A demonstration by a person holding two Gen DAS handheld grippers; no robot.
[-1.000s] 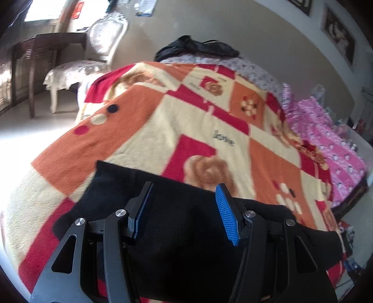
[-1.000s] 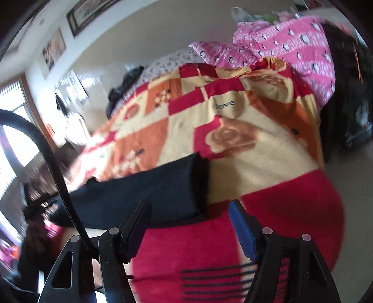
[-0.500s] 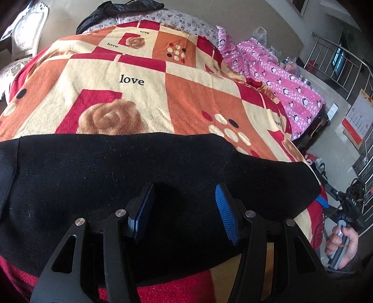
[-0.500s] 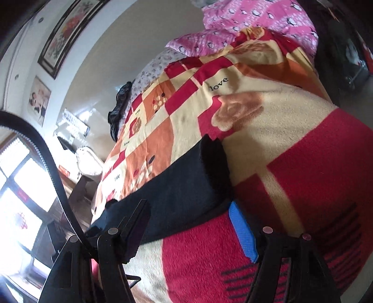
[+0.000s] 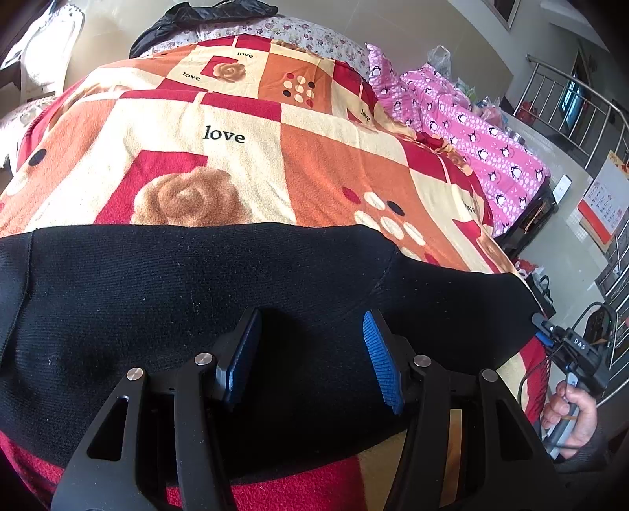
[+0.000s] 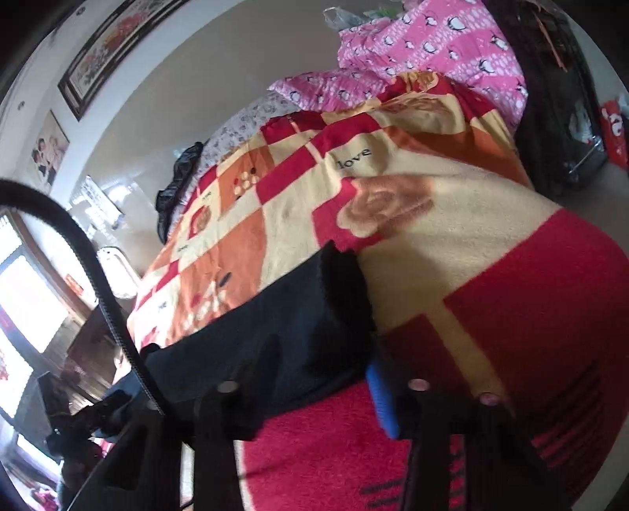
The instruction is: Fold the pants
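Left wrist view: my left gripper (image 5: 310,353) stands with its blue pads (image 5: 383,369) apart, nothing pinched, hovering low over the black pants (image 5: 157,298). They lie flat in a wide band under and ahead of my fingers, across a blanket (image 5: 322,165) of red, orange and cream squares with roses and "love". Beyond my fingertips, a dark jacket (image 5: 204,11) lies at the far end; ahead to the right, pink bedding (image 5: 483,137), then a railing (image 5: 570,94). Far right, a hand (image 5: 570,416) grips the other handle.

Right wrist view: my right gripper (image 6: 314,377) is closing, with the pants' (image 6: 283,330) end fold between the jaws; whether the pads press it I cannot tell. Red blanket (image 6: 530,314) lies right of my fingers. Framed pictures (image 6: 106,47) hang on the wall up left; a bright window (image 6: 23,298) is at far left.
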